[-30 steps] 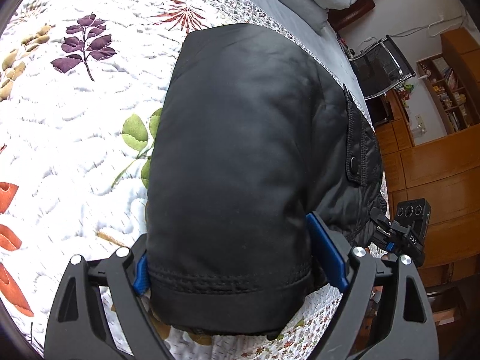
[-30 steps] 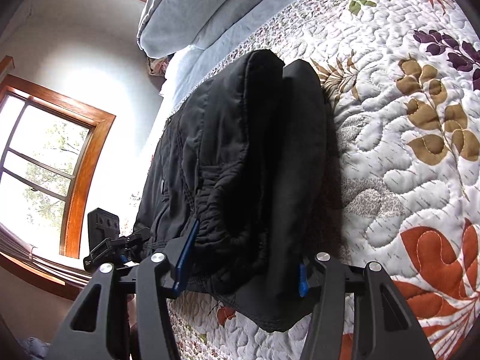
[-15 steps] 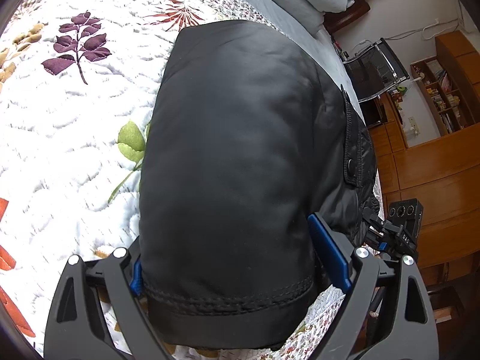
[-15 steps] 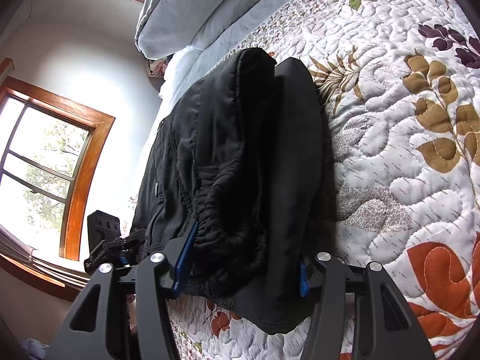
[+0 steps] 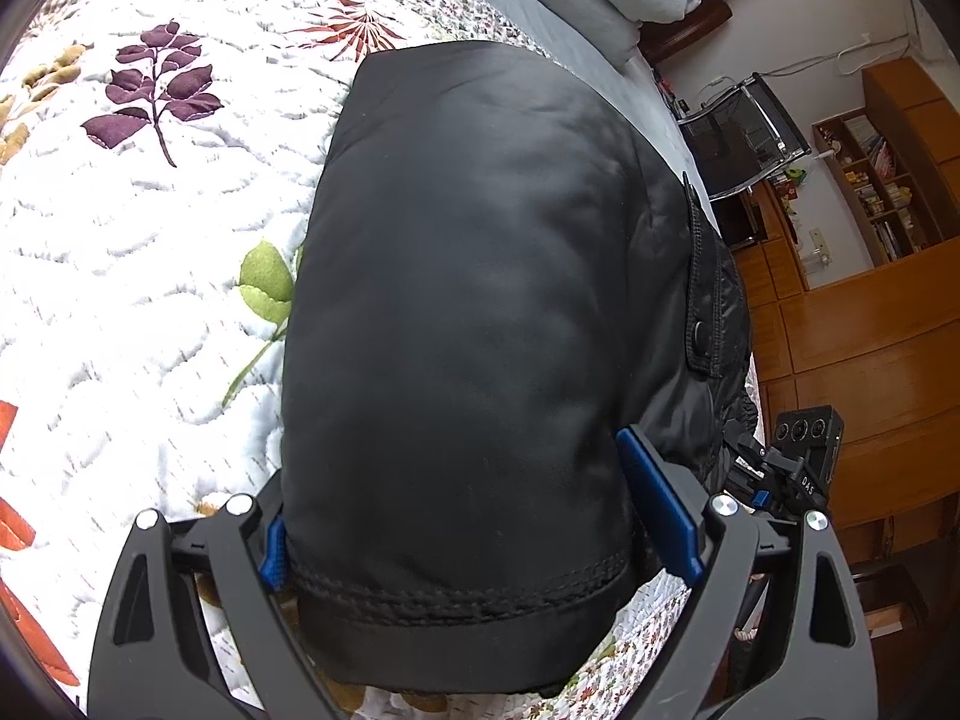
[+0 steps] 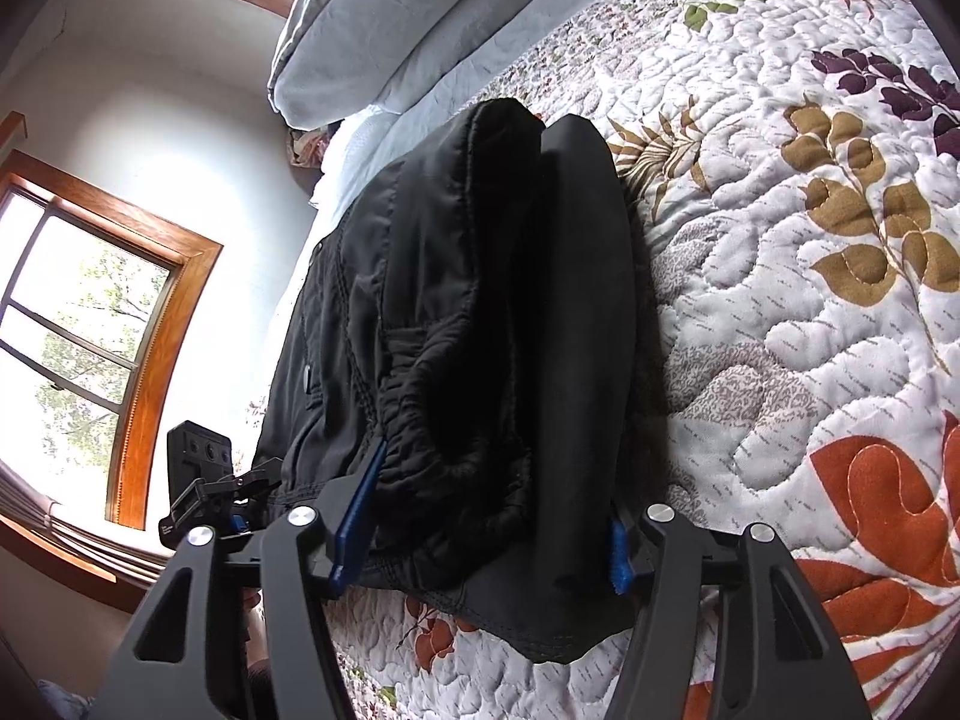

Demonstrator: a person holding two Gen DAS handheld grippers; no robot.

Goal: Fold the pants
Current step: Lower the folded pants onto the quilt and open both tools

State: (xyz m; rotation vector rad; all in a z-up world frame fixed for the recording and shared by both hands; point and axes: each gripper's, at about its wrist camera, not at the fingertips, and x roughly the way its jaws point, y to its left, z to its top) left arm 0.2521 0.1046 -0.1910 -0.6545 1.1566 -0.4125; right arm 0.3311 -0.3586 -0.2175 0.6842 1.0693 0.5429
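Black pants [image 5: 480, 300] lie folded on the floral quilt [image 5: 150, 300], their stitched hem end nearest the left wrist camera. My left gripper [image 5: 456, 498] straddles that hem end with its jaws wide. The blue pads [image 5: 657, 504] stand beside the fabric without squeezing it. In the right wrist view the pants [image 6: 480, 300] show their gathered waistband end stacked on a flat layer. My right gripper [image 6: 498, 498] straddles this end and its jaws are opening, the bunched cloth between them and brushing the left pad [image 6: 360, 510]. The pants rest on the quilt [image 6: 810, 360].
Grey pillows [image 6: 390, 30] lie at the head of the bed. A black chair [image 5: 744, 138] and wooden cabinets [image 5: 870, 330] stand beyond the bed's far side in the left wrist view. A wood-framed window [image 6: 90, 330] is beyond the bed's edge in the right wrist view.
The right gripper's jaws have spread slightly around the waistband bunch. The left gripper has stayed around the hem end, and the pants have not shifted.
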